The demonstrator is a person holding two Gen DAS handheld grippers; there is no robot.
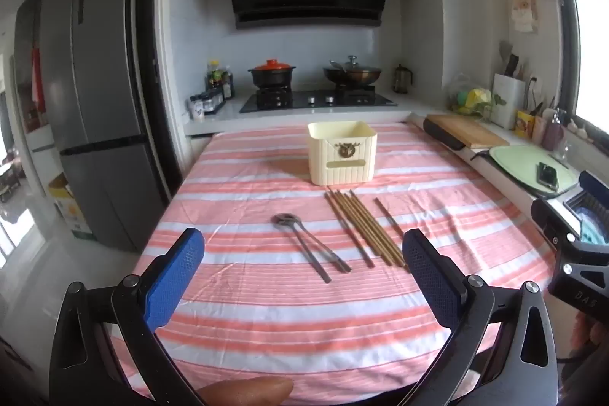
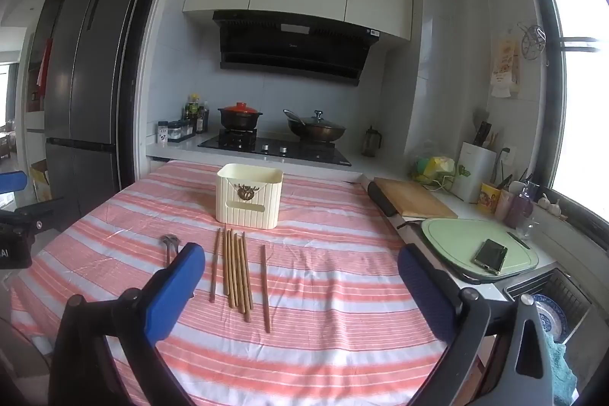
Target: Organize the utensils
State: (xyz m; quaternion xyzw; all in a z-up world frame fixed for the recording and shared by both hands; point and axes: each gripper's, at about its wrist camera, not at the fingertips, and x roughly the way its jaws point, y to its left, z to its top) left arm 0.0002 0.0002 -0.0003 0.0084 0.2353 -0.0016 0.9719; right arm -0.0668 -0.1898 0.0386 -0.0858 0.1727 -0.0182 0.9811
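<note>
A cream utensil holder (image 1: pixel 342 153) (image 2: pixel 249 195) stands upright at the far middle of the striped table. Several brown chopsticks (image 1: pixel 361 227) (image 2: pixel 236 271) lie in a row in front of it, one (image 2: pixel 265 286) apart on the right. Two metal spoons (image 1: pixel 308 246) lie left of the chopsticks, partly hidden behind a finger in the right wrist view (image 2: pixel 168 246). My left gripper (image 1: pixel 302 255) is open and empty, above the table near the spoons. My right gripper (image 2: pixel 300 273) is open and empty, near the chopsticks' near ends.
The table has a pink-and-white striped cloth (image 1: pixel 266 311). A counter on the right holds a wooden board (image 2: pixel 413 202), a green board (image 2: pixel 456 246) with a phone (image 2: pixel 491 255), and a dish rack (image 2: pixel 552 311). A stove (image 1: pixel 316 99) with pots stands behind. A fridge (image 1: pixel 95 94) stands left.
</note>
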